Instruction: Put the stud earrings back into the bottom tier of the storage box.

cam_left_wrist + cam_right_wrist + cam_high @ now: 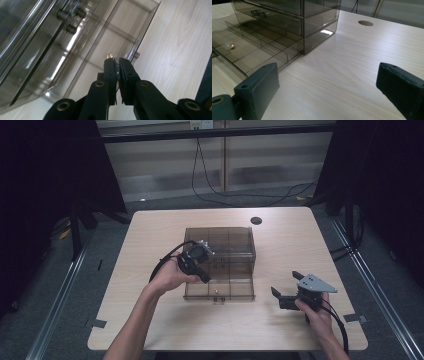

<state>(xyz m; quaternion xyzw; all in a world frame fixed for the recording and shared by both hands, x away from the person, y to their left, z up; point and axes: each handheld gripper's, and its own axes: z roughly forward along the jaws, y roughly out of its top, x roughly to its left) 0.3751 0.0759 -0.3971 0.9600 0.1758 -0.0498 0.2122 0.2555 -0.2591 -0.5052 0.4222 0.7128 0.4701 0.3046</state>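
Left gripper (204, 278) clenched on nothing, poised over the pulled-out bottom drawer (220, 290) of the smoky plastic drawer box (220, 242) mid-table. Small gold bead (215, 291) in a front compartment, just ahead of those jaws; likely the next target. Right gripper (285, 292) released, well apart on the table (150, 235).

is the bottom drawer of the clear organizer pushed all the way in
No, the bottom drawer is pulled out from the smoky clear drawer organizer, its dividers exposed and a small gold object lying in one compartment.
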